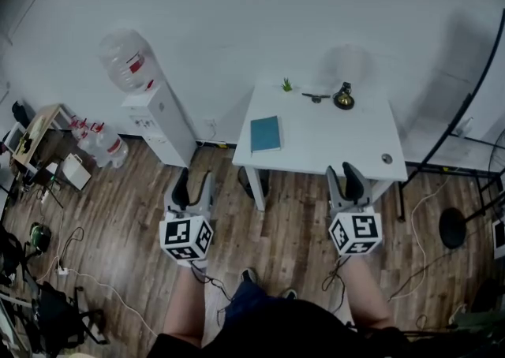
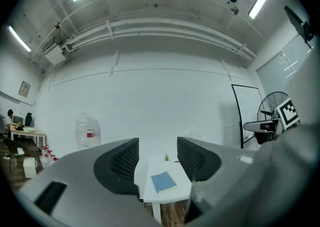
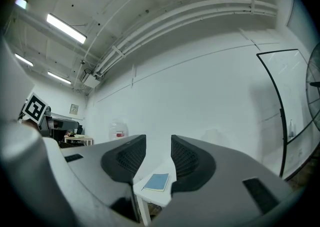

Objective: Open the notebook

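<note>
We hold the left gripper [image 1: 194, 188] above the floor [image 1: 118, 214], short of the desk [image 1: 339, 139], fingers apart and empty. The closed notebook [image 1: 265, 133] lies near the desk's left edge. Our right gripper [image 1: 345, 180] hovers at its near edge, fingers apart, empty.

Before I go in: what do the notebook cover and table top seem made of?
Notebook: matte teal cover, no glare; probably card or cloth-covered board, too small to tell. Table: smooth flat white top, even colour; likely laminate or painted board.
</note>
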A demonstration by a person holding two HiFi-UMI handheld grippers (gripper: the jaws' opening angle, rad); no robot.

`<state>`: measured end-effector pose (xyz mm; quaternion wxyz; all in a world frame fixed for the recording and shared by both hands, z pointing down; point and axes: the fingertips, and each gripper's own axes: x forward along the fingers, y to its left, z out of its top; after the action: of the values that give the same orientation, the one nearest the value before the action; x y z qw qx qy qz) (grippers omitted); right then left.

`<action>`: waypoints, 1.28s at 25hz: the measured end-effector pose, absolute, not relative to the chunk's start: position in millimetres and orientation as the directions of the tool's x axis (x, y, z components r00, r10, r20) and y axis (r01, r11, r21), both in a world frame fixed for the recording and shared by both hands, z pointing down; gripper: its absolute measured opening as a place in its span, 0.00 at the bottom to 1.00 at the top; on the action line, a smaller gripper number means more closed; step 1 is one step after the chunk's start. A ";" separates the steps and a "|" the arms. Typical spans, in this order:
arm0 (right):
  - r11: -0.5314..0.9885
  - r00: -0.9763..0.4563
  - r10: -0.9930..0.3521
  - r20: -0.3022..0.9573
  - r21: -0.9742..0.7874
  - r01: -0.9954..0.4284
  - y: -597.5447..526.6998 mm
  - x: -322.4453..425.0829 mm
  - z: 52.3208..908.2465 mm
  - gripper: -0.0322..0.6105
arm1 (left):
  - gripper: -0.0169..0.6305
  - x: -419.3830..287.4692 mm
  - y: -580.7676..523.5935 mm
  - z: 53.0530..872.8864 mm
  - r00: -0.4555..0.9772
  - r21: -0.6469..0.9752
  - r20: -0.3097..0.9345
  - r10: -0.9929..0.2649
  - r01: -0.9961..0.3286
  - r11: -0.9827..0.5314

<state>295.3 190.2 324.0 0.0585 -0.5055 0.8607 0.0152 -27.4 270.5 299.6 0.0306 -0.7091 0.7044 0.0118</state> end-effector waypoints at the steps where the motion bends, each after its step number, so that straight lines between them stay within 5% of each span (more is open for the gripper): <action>1: 0.490 -0.484 -0.868 -0.108 -0.038 -0.871 186.9 293.4 326.3 0.30 | 0.38 -28.8 266.7 301.0 0.008 -0.027 -0.054 -0.998 -1.000 -0.006; 32: 0.392 -0.394 -0.918 0.037 -0.046 -0.919 13.9 153.9 363.1 0.26 | 0.38 -179.2 45.7 346.2 0.133 0.083 -0.023 -0.991 -0.987 -0.135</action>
<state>153.9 13.9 363.1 -0.0028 -0.5505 0.8343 -0.0294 -179.2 45.7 346.2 -0.0236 -0.7524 0.6573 0.0357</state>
